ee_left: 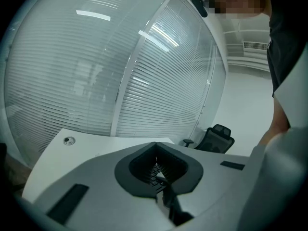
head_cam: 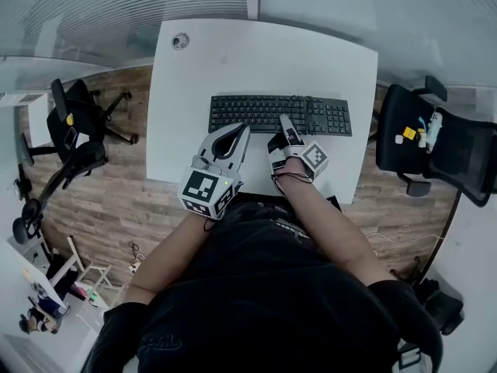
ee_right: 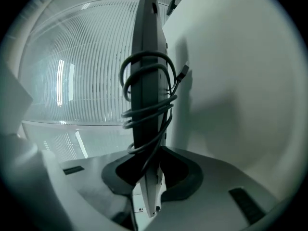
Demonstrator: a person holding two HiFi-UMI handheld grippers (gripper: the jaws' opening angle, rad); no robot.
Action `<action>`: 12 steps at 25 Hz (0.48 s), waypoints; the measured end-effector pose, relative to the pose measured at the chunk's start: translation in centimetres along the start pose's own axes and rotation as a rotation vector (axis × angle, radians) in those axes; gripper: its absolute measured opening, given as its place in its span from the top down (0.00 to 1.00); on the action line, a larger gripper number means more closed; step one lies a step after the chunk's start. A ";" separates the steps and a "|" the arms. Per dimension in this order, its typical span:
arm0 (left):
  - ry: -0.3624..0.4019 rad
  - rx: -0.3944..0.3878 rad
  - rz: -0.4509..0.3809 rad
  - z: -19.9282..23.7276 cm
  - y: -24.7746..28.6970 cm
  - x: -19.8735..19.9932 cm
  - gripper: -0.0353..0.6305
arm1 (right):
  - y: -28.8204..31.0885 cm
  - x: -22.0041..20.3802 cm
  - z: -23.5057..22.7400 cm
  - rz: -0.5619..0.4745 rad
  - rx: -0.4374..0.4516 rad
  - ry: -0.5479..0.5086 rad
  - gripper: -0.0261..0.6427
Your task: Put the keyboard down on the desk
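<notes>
A black keyboard (head_cam: 256,111) lies across the middle of the white desk (head_cam: 233,61). My right gripper (head_cam: 284,121) is shut on its near edge. In the right gripper view the keyboard (ee_right: 144,57) shows edge-on between the jaws, with its dark cable (ee_right: 144,112) looped round it and the desk (ee_right: 231,81) close beside it. My right gripper (ee_right: 147,177) clamps that edge. My left gripper (head_cam: 245,128) sits at the keyboard's near edge further left. In the left gripper view my left gripper (ee_left: 155,146) has its tips together, and a few keys (ee_left: 155,176) show through the hollow below them.
A round cable grommet (head_cam: 180,41) sits in the desk's far left corner. Black office chairs stand left (head_cam: 74,130) and right (head_cam: 443,146) of the desk, on a wooden floor. A glass wall with blinds (ee_left: 96,71) runs behind the desk.
</notes>
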State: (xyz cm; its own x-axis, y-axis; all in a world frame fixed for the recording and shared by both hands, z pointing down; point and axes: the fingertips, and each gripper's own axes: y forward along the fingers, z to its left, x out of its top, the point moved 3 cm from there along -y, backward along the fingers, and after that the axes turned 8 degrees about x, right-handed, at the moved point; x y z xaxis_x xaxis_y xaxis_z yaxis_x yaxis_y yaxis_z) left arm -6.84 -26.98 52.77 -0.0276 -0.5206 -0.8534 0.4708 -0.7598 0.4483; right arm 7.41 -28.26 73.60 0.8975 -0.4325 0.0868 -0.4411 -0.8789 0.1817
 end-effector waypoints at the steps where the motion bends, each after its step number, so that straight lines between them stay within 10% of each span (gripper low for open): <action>1: -0.002 0.001 0.001 0.0 0.0 -0.1 0.93 | 0.0 0.0 -0.1 0.000 -0.003 -0.001 0.83; 12: -0.004 0.006 -0.001 -0.3 -0.7 -0.6 0.93 | -0.1 -0.2 -1.4 -0.002 -0.040 0.005 0.82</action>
State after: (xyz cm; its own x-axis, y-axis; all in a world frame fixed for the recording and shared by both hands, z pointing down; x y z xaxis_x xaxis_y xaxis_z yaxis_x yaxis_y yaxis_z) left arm -6.90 -26.05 52.85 -0.0311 -0.5212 -0.8529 0.4651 -0.7628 0.4492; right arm 7.30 -27.80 74.93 0.8984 -0.4295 0.0916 -0.4389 -0.8709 0.2212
